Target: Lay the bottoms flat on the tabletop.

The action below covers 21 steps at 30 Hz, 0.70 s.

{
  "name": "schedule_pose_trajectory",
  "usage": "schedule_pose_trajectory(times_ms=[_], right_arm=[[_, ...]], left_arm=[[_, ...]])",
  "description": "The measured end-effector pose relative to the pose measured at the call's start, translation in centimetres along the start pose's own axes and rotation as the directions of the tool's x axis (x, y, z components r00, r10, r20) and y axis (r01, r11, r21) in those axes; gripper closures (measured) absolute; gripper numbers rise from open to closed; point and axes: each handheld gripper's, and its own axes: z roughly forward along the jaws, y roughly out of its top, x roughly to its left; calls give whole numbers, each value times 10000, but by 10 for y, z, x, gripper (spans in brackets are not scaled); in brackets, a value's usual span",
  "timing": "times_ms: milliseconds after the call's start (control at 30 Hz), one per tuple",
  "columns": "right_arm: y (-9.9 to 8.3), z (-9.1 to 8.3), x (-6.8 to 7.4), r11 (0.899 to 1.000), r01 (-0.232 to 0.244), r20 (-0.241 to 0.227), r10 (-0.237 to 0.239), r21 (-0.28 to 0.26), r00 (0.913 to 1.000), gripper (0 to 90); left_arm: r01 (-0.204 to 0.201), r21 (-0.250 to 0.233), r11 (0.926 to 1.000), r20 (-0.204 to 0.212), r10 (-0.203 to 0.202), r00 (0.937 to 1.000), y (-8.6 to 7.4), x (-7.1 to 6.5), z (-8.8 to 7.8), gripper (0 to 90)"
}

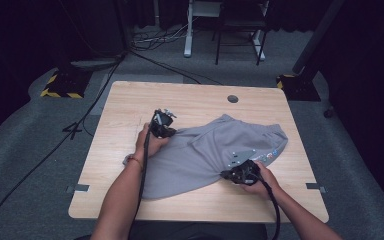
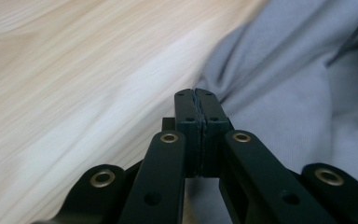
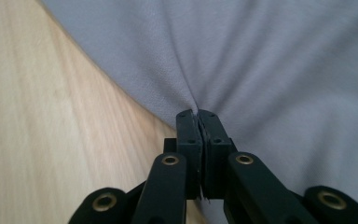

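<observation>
Grey carpet (image 1: pixel 25 150) surrounds one pale wooden bench (image 1: pixel 190 100), with cables trailing across the floor behind it. One grey garment (image 1: pixel 200 155) lies rumpled across the bench's middle and right side, a small coloured print near its right edge. Two hands work it, each holding one claw. The left claw (image 1: pixel 166 131) sits at the garment's left edge; in the left gripper view (image 2: pixel 196 93) its jaws are pressed together with cloth running between them. The right claw (image 1: pixel 228 174) is at the near edge, jaws likewise pinched tight on a gathered fold (image 3: pixel 196 113).
</observation>
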Motion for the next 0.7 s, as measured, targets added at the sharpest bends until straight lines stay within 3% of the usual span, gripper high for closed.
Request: schedule_pose_trajectory(times_ms=[67, 167, 233, 300, 333, 433, 567, 667, 700], right_arm=[[-7, -12, -4, 10000, -83, -160, 83, -21, 9998, 883], [-19, -29, -10, 9998, -158, -156, 159, 81, 9998, 884], [-28, -40, -14, 9994, -295, -76, 296, 156, 9995, 884], [-38, -50, -21, 9976, -661, 54, 660, 192, 9978, 884], [-44, -54, -25, 9961, -866, 169, 863, 193, 9961, 883], [-58, -60, -37, 9906, -1240, 744, 1196, 572, 9900, 883], [-75, -66, -56, 9731, -2128, 1605, 1969, 888, 9672, 882], [-85, -71, -70, 9557, -2798, 2230, 2542, 911, 9411, 876], [-87, -73, -73, 9508, -2987, 2327, 2732, 822, 9334, 865]], left_arm=[[161, -121, 9998, 67, -160, 9998, -11, 15, -14, 889], [386, -238, 9990, -312, -393, 9987, -27, 29, -32, 890], [306, -321, 9990, -700, -327, 9970, -38, 33, -43, 890], [326, -426, 9986, -693, -355, 9970, -49, 33, -53, 890], [137, -470, 9988, -807, -175, 9966, -54, 31, -58, 889], [-220, -534, 9983, -642, 185, 9978, -71, 18, -69, 890], [-325, -814, 9961, -27, 324, 9995, -96, 0, -81, 889], [-282, -1030, 9943, 633, 348, 9974, -113, -12, -89, 889], [-511, -1085, 9928, 840, 603, 9946, -118, -18, -92, 888]])
